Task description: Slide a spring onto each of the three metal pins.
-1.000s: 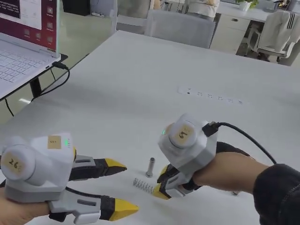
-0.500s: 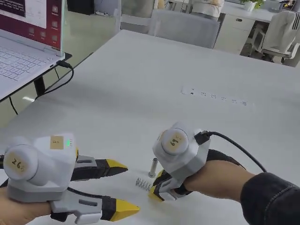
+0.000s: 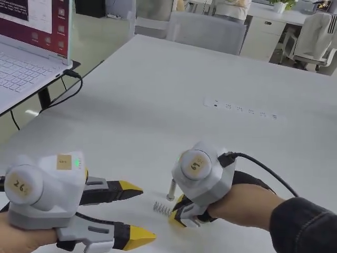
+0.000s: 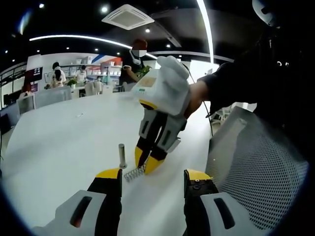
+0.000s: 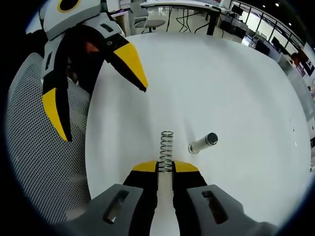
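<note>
The right gripper [image 3: 177, 215] pinched one end of a spring [image 3: 161, 208], its jaws pressed close on the coil, low over the near part of the white table [image 3: 174, 105]. The spring's free end pointed left, just beside an upright metal pin [image 3: 171, 188], apparently not touching it. The left gripper [image 3: 143, 212] hovered to the left, jaws spread and empty.

We bring our right gripper [image 3: 177, 216], pinching the spring [image 3: 162, 208], closer to the pin [image 3: 171, 191]; its body now covers the pin's top in the head view.
</note>
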`<state>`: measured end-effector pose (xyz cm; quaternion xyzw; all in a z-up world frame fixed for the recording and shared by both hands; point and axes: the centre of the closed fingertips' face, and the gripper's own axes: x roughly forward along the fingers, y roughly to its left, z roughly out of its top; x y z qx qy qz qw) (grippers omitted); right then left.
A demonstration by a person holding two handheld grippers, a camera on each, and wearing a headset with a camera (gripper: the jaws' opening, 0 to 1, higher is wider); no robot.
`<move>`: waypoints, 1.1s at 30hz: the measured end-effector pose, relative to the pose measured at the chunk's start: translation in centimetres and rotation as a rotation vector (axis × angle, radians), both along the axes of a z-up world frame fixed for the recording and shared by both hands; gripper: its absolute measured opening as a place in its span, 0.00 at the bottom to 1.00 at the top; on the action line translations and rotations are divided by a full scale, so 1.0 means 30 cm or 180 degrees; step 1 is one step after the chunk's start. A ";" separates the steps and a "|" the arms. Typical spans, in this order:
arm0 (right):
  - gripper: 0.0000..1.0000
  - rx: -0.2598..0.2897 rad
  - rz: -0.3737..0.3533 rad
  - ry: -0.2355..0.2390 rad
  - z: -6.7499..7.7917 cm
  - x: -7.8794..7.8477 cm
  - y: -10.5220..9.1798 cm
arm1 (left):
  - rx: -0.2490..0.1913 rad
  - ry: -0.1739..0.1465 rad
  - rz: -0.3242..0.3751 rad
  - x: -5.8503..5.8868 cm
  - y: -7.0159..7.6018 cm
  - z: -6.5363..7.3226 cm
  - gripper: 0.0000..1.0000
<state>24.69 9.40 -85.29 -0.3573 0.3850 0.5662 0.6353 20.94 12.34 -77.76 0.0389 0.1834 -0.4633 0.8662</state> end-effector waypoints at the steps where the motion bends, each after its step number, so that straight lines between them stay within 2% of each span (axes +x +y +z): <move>1: 0.08 0.0002 0.0001 0.0016 0.005 -0.004 -0.002 | 0.0000 0.0001 0.0000 0.000 0.000 0.000 0.45; 6: 0.08 -0.0012 0.0074 0.0023 0.038 -0.030 -0.015 | 0.0037 -0.0002 -0.0029 -0.001 -0.004 -0.004 0.44; 12: 0.08 0.0038 0.0240 0.0046 0.107 -0.067 -0.037 | 0.0044 -0.0016 -0.0078 0.002 -0.018 0.006 0.43; 22: 0.08 0.0056 0.0574 0.0063 0.209 -0.133 -0.077 | 0.0049 -0.0058 -0.0284 -0.013 -0.079 0.029 0.36; 33: 0.08 0.0114 0.0852 0.0013 0.251 -0.170 -0.088 | -0.0009 -0.0112 -0.0452 -0.032 -0.115 0.057 0.23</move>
